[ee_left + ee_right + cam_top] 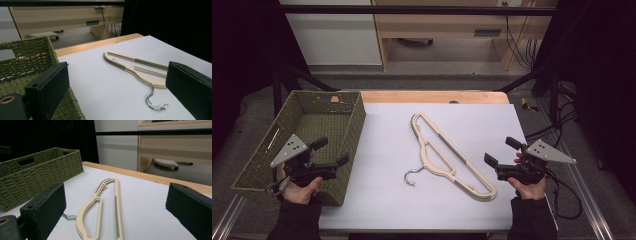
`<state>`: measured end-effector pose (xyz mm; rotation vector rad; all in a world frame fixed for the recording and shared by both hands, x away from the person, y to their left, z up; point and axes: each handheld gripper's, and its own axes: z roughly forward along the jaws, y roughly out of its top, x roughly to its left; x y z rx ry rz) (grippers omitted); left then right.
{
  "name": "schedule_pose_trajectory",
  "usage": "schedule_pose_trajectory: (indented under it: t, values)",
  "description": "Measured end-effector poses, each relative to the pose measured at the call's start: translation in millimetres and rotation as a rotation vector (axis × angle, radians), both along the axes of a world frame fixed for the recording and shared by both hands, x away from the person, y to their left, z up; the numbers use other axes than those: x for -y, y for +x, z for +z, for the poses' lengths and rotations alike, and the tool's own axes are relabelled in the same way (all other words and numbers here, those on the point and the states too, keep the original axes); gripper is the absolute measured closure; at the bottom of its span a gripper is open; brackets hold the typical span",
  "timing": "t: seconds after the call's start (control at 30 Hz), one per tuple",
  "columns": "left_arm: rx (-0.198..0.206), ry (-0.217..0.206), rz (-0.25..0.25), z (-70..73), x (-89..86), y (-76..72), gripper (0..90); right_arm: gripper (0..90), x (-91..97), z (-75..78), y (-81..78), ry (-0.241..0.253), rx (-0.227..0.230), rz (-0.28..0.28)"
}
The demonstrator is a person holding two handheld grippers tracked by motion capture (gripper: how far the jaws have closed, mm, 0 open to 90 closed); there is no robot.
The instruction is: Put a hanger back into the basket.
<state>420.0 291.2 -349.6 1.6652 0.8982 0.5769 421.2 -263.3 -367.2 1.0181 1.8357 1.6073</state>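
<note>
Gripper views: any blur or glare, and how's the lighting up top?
Left gripper view: near jaws soft, cream plastic hanger with metal hook sharp, small glint on the hook. Right gripper view: jaws slightly blurred, olive woven basket crisp, no glare. High view: white table sheet evenly lit with faint shadows, surroundings dark.

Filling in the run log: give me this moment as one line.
left gripper: open, over basket | right gripper: open, empty | hanger: flat on table, untouched

Even overhead light on the white table sheet; dark surroundings beyond it; soft shadows, slight grain, blurred near jaws.
</note>
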Motion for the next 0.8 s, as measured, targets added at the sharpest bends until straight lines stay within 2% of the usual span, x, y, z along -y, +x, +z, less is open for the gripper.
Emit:
schedule_pose_trajectory:
  t: [0.2, 0.4, 0.57, 0.8]
  values:
    - [0.007, 0.012, -0.012, 1.6, 7.1, 0.7, 6.1, 3.6, 0.2, 0.5, -1.2, 0.001, -0.001, 0.002]
    - [0.003, 0.021, -0.037, 4.2, 22.9, 5.4, 6.8, 3.9, -1.0, -0.5, -0.3, -0.014, -0.007, 0.000]
    - [-0.011, 0.055, -0.074, 3.1, 42.0, 8.9, 7.5, 4.4, -1.2, -0.2, -1.0, -0.009, -0.005, 0.003]
    - [-0.054, 0.101, -0.125, -3.9, 70.0, 15.7, 9.1, 4.7, -2.4, -0.3, -1.3, 0.000, -0.009, 0.019]
